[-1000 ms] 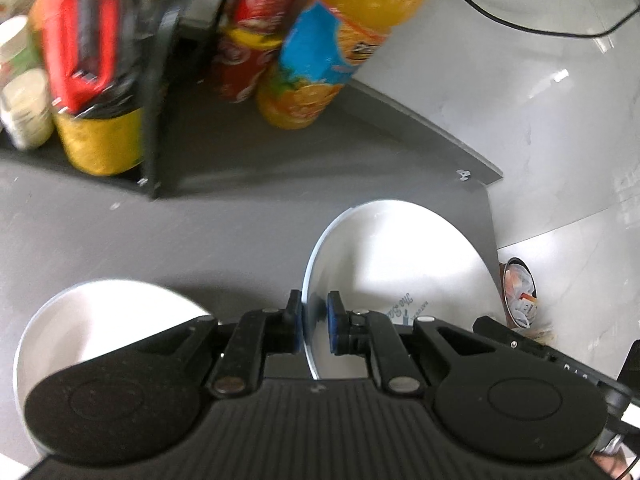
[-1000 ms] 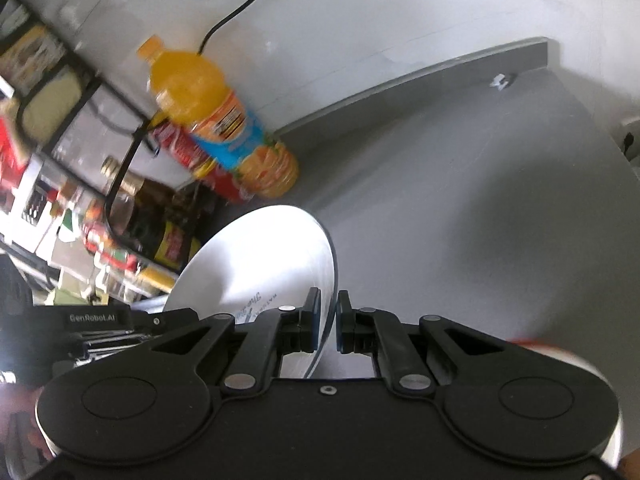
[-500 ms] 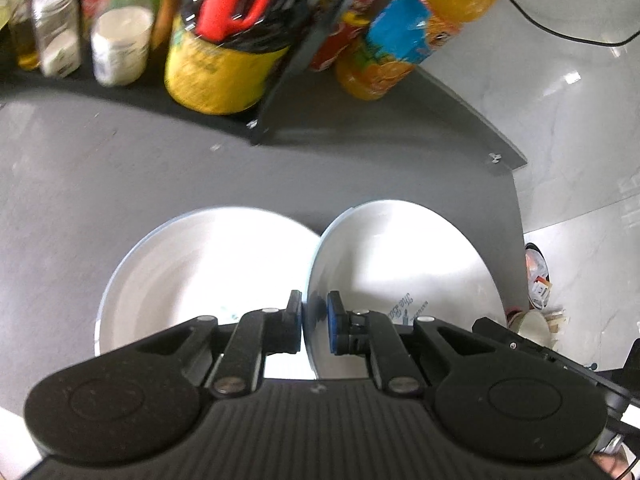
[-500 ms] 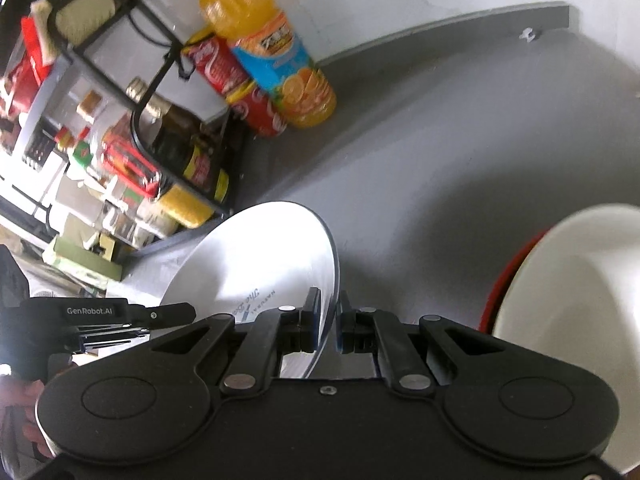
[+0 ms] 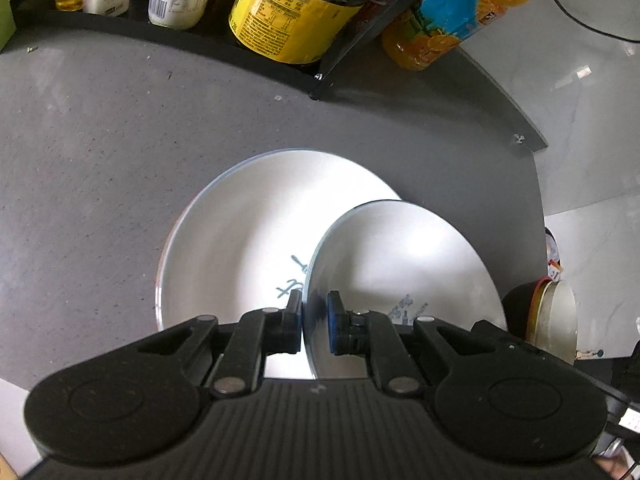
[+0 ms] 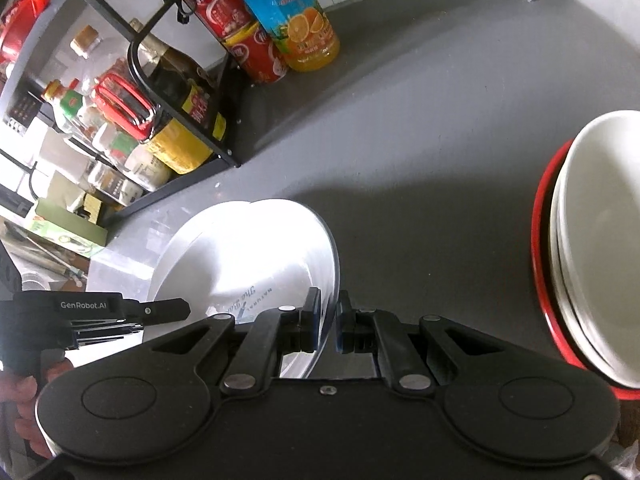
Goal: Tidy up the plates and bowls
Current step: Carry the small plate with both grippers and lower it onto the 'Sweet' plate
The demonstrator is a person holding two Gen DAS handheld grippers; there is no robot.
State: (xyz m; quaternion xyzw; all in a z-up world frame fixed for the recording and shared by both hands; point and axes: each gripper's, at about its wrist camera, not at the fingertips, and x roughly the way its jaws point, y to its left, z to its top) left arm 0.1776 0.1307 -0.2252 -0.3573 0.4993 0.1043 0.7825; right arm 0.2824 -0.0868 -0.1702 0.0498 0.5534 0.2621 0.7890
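Left wrist view shows the left gripper (image 5: 315,322) nearly closed, its two blue-padded fingers pressing on the rim of a small white plate (image 5: 404,276). This plate stands on its edge, almost vertical, with its underside and a printed mark turned to the right. Just under and behind it lies a large white plate (image 5: 244,248) flat on the grey countertop (image 5: 100,152); blue brush characters show in its middle. Whether the held plate touches the large one cannot be told. At the far edge of the counter stands a black wire rack (image 5: 328,76) with a yellow-labelled bottle (image 5: 288,16), and beside the rack an orange juice bottle (image 5: 448,20).

Right wrist view shows the right gripper (image 6: 326,326) also nearly closed, clamped on the opposite rim of the same small white plate (image 6: 256,260), so that both tools hold it together. The other tool, with white lettering on its black body, comes in from the left side of this view, and some fingers of the hand (image 6: 24,412) holding it appear at the lower left corner. At the right edge sits a stack of white bowls (image 6: 596,240) on a red plate (image 6: 540,248), well apart from the held plate. Two red cans (image 6: 236,36) stand next to the juice bottle.
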